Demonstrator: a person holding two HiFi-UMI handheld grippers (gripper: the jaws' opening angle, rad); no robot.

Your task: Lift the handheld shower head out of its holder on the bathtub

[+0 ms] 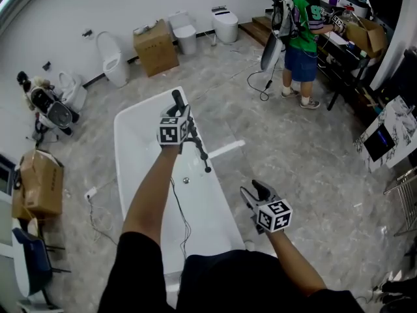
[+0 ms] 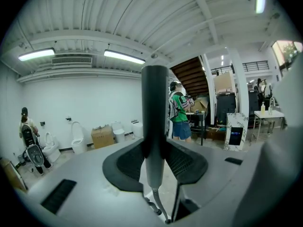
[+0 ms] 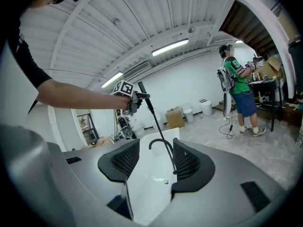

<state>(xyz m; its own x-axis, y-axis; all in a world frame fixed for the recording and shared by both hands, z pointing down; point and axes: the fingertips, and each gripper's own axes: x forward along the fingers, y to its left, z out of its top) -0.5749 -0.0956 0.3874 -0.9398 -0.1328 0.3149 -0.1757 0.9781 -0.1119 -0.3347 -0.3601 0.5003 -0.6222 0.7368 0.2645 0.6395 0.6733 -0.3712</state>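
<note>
In the head view my left gripper (image 1: 182,117) is raised above the far part of the white bathtub (image 1: 124,168), shut on the dark handheld shower head (image 1: 177,98). Its hose (image 1: 199,150) slants down to the tub's right rim. The left gripper view shows the shower head (image 2: 154,108) upright, with the pads of the left gripper (image 2: 155,161) pressed on its handle. My right gripper (image 1: 254,191) hovers by the tub's near right edge. In the right gripper view this right gripper (image 3: 150,162) is open with nothing in it, and beyond it are the black faucet (image 3: 158,143) and the lifted shower head (image 3: 142,90).
A person in a green shirt (image 1: 303,25) stands at a cluttered table at the back right, a cable on the floor beside them. Toilets (image 1: 225,25) and a cardboard box (image 1: 155,47) line the far wall. Another box (image 1: 39,184) sits at the left.
</note>
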